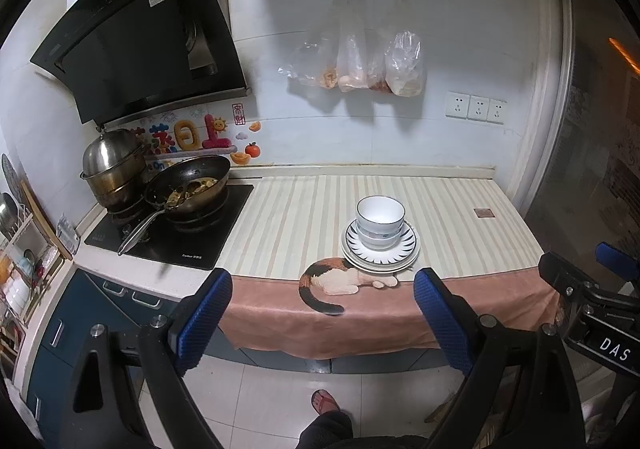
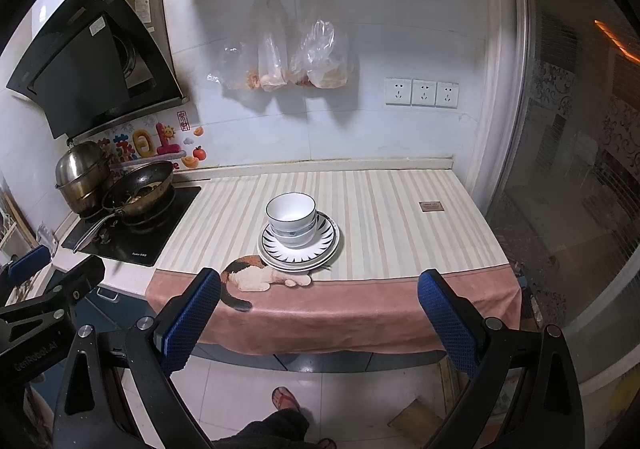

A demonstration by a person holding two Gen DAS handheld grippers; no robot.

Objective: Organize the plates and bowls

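A stack of white bowls (image 1: pixel 380 223) (image 2: pixel 291 219) with dark rims sits on a stack of plates (image 1: pixel 404 255) (image 2: pixel 326 245), the top plate with a black ray pattern, on the striped cloth of the counter. My left gripper (image 1: pixel 322 289) is open and empty, held in front of the counter edge, short of the stack. My right gripper (image 2: pixel 320 293) is open and empty, also in front of the counter edge, apart from the stack. The right gripper shows at the right edge of the left wrist view (image 1: pixel 592 289).
The counter cloth (image 1: pixel 460 209) (image 2: pixel 400 217) has a cat picture at its pink front edge. A stove with a wok (image 1: pixel 188 185) (image 2: pixel 140 189) and a steel pot (image 1: pixel 112 169) (image 2: pixel 82 173) stands at the left. Plastic bags (image 1: pixel 360 65) hang on the wall. A dish rack (image 1: pixel 20 269) is far left.
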